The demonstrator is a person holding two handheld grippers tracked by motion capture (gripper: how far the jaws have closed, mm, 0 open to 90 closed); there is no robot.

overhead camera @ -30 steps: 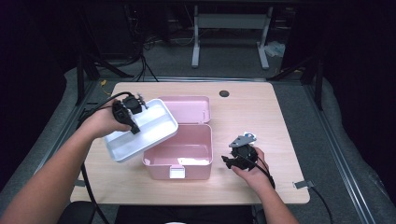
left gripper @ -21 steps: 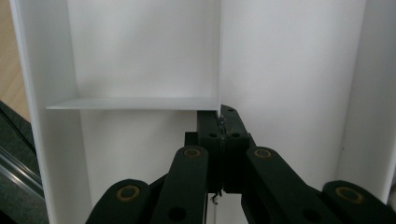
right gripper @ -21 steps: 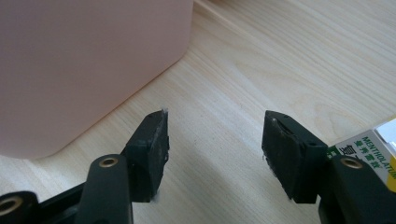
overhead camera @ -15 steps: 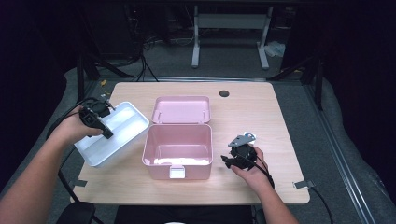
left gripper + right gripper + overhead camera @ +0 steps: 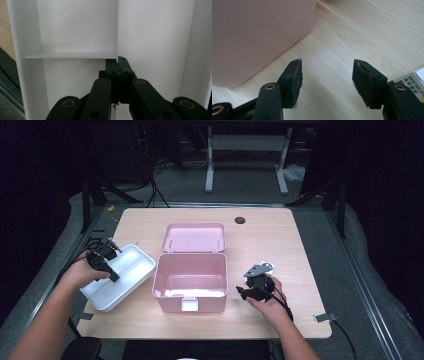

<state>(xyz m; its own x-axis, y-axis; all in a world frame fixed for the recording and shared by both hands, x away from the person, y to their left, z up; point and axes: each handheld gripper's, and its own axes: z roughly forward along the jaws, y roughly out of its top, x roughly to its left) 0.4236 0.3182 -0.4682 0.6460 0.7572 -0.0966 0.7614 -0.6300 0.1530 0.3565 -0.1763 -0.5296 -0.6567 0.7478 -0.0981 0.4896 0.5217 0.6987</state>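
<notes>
My left gripper [image 5: 115,277] is shut on the thin inner divider [image 5: 117,27] of a white compartment tray [image 5: 131,269], which sits low at the table's left edge, left of the pink box. In the left gripper view the jaws meet on that divider, with the tray's white floor [image 5: 155,37] behind them. The open pink box [image 5: 190,275] stands mid-table with its lid [image 5: 194,237] folded back. My right gripper [image 5: 241,293] rests open on the wood just right of the box, nothing between its pads [image 5: 294,75]; the pink box wall [image 5: 257,32] is close on one side.
A small white-and-green labelled packet [image 5: 412,82] lies beside the right gripper's jaw. The wooden table [image 5: 285,245] has a dark round grommet [image 5: 240,220] near its far edge. The tray's outer corner reaches the table's left edge, with dark floor beyond.
My left gripper carried the white tray from over the pink box leftward and down to the table's left edge. The right gripper stayed put and open.
</notes>
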